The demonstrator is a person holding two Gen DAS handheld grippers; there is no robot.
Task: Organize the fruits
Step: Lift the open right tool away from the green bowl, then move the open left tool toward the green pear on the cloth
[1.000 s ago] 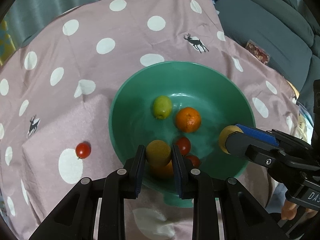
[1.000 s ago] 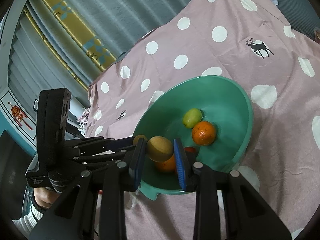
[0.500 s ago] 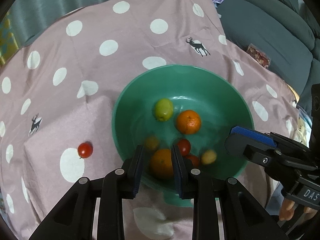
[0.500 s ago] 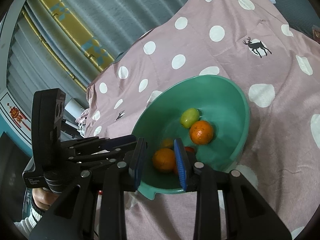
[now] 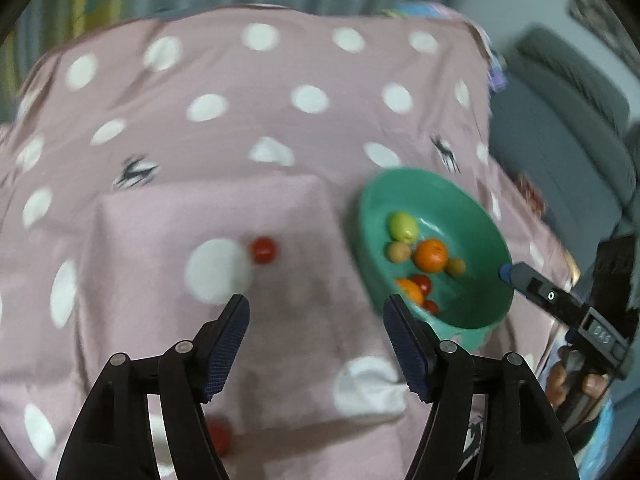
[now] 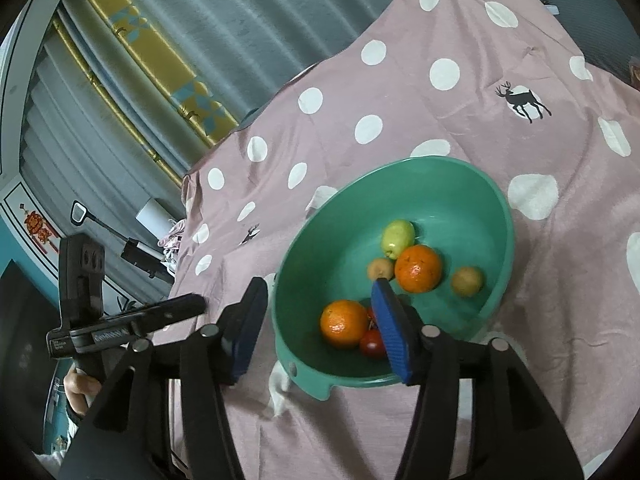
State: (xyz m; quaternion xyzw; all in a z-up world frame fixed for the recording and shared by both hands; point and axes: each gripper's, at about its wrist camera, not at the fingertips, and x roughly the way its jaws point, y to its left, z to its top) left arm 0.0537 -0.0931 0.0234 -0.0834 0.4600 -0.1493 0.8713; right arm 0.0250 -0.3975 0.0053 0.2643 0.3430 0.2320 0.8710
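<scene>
A green bowl (image 6: 496,200) on the pink dotted cloth holds two oranges (image 6: 418,269), a green fruit (image 6: 397,237), two small tan fruits (image 6: 467,281) and red tomatoes (image 6: 372,342). My right gripper (image 6: 320,292) hangs over the bowl's near rim; its jaws are opening with nothing gripped. In the left wrist view the bowl (image 5: 486,318) lies to the right. My left gripper (image 5: 316,318) is over bare cloth, its jaws opening and empty. A red tomato (image 5: 264,249) lies just beyond it, and another tomato (image 5: 219,436) lies under its left finger.
A grey sofa (image 5: 568,128) runs along the right of the cloth. Curtains (image 6: 168,40) hang behind the far edge. A person's hand (image 6: 80,388) holds the left gripper (image 6: 160,312) at the left. A white lump of cloth (image 5: 368,388) lies near the bowl's foot.
Both grippers let go of the tan fruits they held; these now lie in the bowl. Both jaws stand wider. The left gripper has swung left, off the bowl, towards the tomato.
</scene>
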